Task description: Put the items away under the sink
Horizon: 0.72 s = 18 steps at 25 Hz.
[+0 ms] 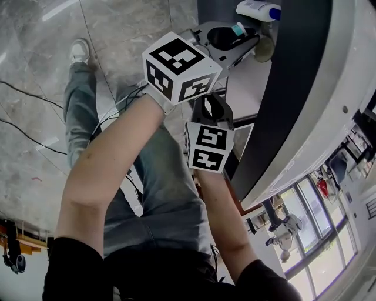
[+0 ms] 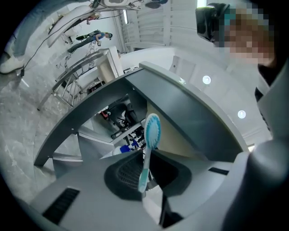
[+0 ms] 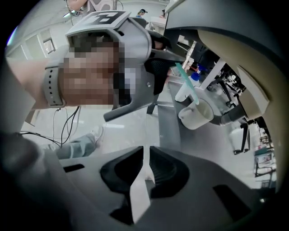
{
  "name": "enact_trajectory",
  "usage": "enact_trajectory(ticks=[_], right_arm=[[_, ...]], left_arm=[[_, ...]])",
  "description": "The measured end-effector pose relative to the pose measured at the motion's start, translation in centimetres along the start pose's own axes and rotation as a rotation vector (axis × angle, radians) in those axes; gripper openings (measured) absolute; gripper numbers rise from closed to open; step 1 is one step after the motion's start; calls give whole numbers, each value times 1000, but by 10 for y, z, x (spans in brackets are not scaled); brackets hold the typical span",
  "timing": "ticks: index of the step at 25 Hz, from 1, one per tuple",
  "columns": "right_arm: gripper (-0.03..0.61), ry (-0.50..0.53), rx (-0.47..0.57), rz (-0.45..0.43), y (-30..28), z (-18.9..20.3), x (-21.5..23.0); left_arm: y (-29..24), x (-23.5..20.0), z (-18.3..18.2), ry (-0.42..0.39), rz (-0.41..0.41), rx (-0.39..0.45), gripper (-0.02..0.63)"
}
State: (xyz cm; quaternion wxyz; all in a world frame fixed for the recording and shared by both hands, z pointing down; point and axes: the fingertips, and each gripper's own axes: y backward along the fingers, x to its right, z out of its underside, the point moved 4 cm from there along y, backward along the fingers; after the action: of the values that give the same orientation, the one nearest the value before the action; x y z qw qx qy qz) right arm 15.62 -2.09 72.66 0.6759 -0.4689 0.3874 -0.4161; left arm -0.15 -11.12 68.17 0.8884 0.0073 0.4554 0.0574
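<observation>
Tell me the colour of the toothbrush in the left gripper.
The toothbrush is white and light blue; clearest in the left gripper view.

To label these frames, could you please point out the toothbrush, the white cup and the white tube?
toothbrush [image 2: 152,131], left gripper view, on its bristle head
white cup [image 3: 197,117], right gripper view, on its body
white tube [image 1: 252,9], head view, on its body beside the blue cap

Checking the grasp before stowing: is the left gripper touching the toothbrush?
Touching. The left gripper view shows the left gripper closed on the toothbrush handle, with the brush head sticking out past it.
</observation>
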Motion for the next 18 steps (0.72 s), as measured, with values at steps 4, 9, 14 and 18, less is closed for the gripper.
enact_trajectory(ticks=[4, 9, 14, 18], right_arm=[[60, 8, 1, -14, 0, 1, -1], [60, 0, 9, -21, -1, 2, 3], [60, -5, 15, -26, -2, 4, 7], [60, -2, 19, -28, -2, 7, 9]], left_arm=[[-12, 4, -9, -41, 19, 30, 52], [-27, 6, -2, -129, 21, -23, 52], [-32, -4, 14, -171, -21, -102, 54], [-34, -8, 23, -184, -49, -140, 54]])
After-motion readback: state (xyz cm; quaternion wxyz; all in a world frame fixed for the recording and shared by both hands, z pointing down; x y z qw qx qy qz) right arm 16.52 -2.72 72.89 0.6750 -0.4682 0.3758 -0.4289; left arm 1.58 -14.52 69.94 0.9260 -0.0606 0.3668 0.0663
